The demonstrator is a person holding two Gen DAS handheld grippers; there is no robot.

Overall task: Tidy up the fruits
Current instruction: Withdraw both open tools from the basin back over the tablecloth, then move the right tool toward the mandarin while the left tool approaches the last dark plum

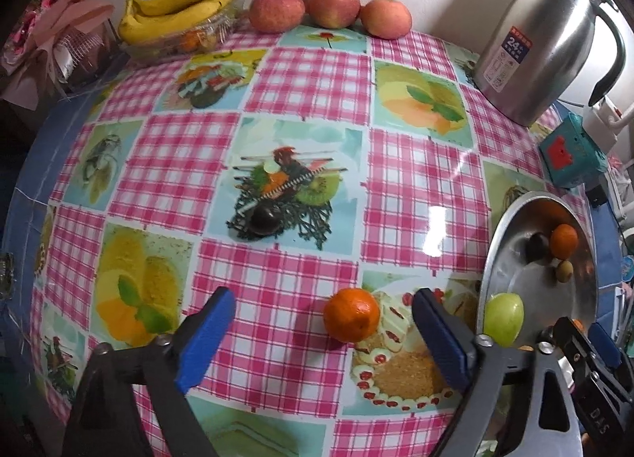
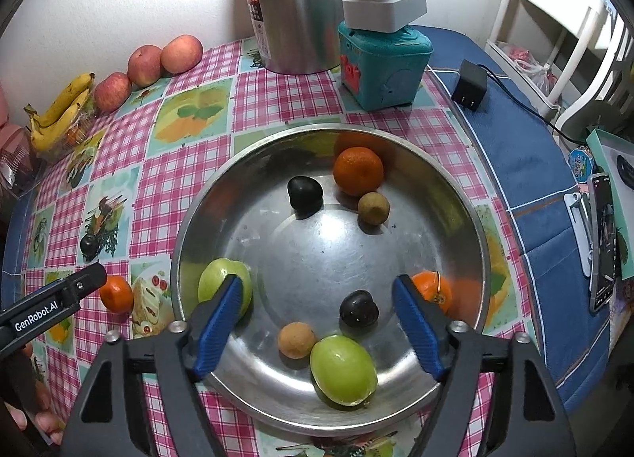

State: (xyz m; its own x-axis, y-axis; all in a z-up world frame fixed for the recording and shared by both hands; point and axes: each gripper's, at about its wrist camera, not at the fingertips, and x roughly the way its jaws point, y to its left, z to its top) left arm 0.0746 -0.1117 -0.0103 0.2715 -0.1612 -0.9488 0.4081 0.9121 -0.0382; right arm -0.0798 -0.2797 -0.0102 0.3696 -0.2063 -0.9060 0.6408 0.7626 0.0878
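A steel bowl [image 2: 471, 219] holds several fruits: two green ones [image 2: 342, 369], two mandarins [image 2: 358, 170], two dark plums [image 2: 304, 191] and two small brown fruits [image 2: 296, 339]. My right gripper [image 2: 317, 314] is open and empty above the bowl's near side. My left gripper [image 1: 321, 322] is open with a mandarin [image 1: 351, 314] lying on the tablecloth between its fingers, nearer the right one. That mandarin also shows in the right wrist view [image 2: 116, 293]. A dark plum [image 1: 263, 220] lies on the cloth farther off. The bowl [image 1: 499, 235] is at the right in the left wrist view.
Three apples [image 1: 335, 5] and a banana bunch [image 1: 178, 9] in a clear tray stand at the wall. A steel kettle [image 1: 543, 44], a teal box [image 2: 380, 64] with a white power strip on it, a black charger [image 2: 469, 86] and a phone [image 2: 604, 243] are to the right.
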